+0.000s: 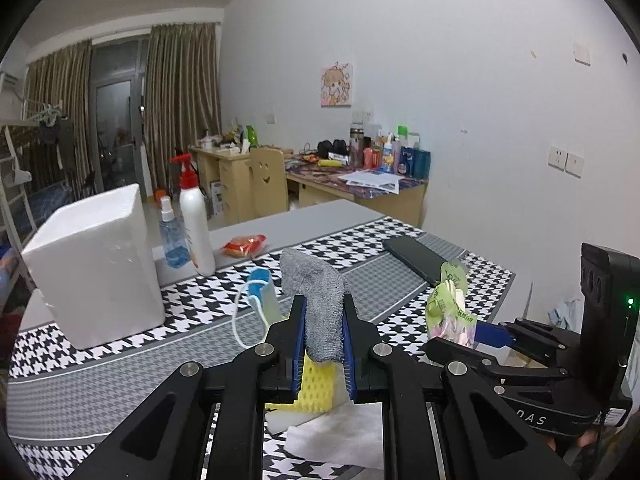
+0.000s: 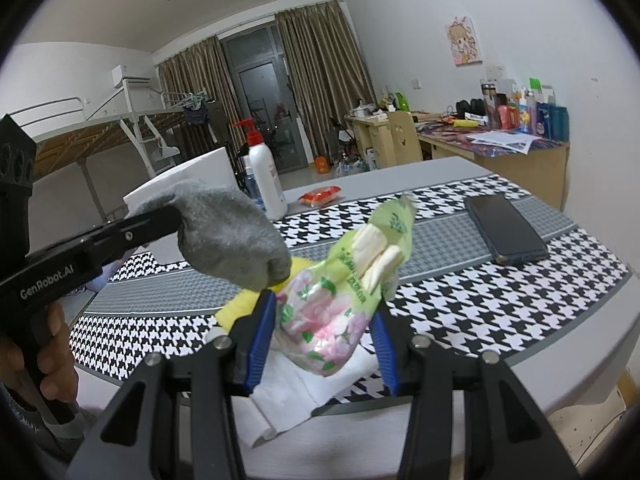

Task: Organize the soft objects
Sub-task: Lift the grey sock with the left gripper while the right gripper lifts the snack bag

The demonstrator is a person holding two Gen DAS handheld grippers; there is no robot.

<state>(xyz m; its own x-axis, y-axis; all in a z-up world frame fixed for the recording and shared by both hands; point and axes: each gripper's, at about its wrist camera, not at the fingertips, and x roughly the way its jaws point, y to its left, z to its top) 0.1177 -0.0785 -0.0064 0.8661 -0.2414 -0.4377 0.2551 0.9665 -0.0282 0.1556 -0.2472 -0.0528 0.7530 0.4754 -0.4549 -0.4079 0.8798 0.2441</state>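
While both loads are held above the surface (image 2: 460,308), the left hand-held gripper (image 1: 325,334) is clamped on a grey cloth (image 1: 316,292); the right hand-held gripper (image 2: 324,336) is closed around a tissue packet (image 2: 340,300), and a phone (image 2: 506,228) is noted near the far edge.

fuzzy grey cloth (image 1: 320,300), glossy plastic tissue pack (image 2: 332,312), matt foam box (image 1: 96,264).
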